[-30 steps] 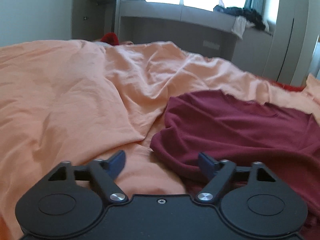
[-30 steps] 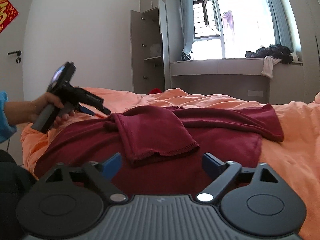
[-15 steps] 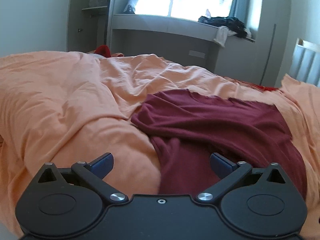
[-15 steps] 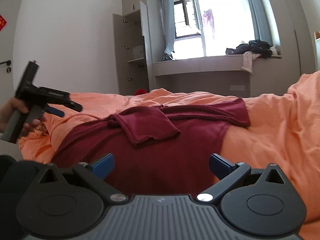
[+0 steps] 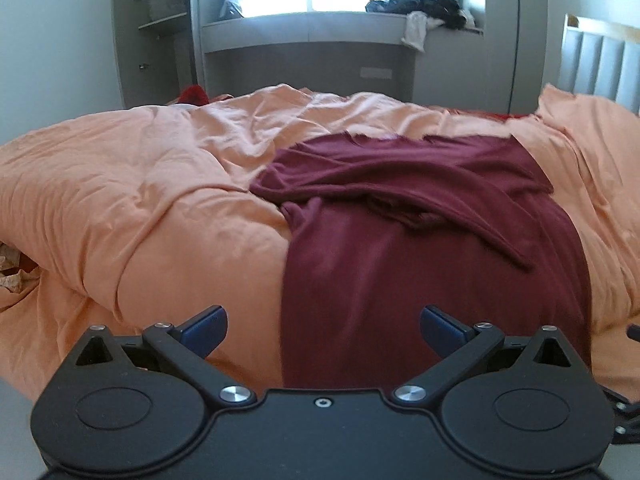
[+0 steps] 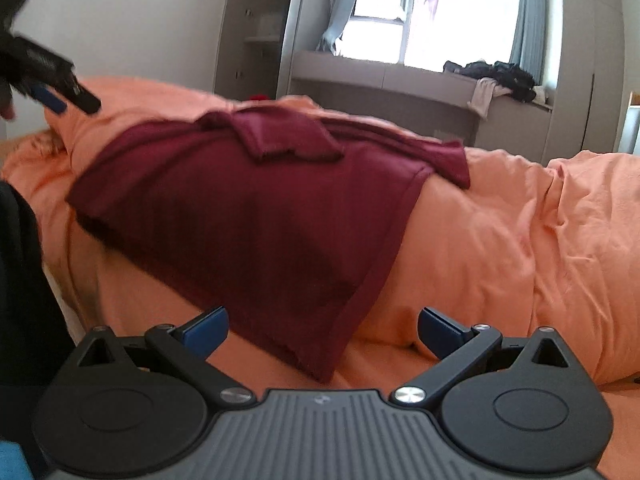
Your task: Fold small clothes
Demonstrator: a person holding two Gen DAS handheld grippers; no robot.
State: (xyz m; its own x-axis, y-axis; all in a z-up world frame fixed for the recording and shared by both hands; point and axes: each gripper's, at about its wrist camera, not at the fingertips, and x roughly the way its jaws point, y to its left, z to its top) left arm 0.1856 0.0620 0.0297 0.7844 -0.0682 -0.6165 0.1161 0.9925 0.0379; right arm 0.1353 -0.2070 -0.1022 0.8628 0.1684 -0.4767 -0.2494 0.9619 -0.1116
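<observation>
A dark red long-sleeved top (image 5: 432,264) lies spread on the orange duvet (image 5: 132,208), with its sleeves folded across the upper body. It also shows in the right wrist view (image 6: 248,216). My left gripper (image 5: 322,326) is open and empty, held back from the near hem. My right gripper (image 6: 322,326) is open and empty, just in front of the hem's near corner (image 6: 316,364). The left gripper also shows in the right wrist view (image 6: 60,96) at the far left, above the duvet.
The duvet is rumpled with raised folds on both sides of the top. A grey window bench (image 5: 312,36) with a pile of dark clothes (image 5: 428,4) stands behind the bed. A grey wardrobe (image 5: 156,32) is at the back left, a headboard (image 5: 596,64) at right.
Both grippers have pulled back from the top and opened wider. The left one has swung from the top's upper left edge to face its near hem.
</observation>
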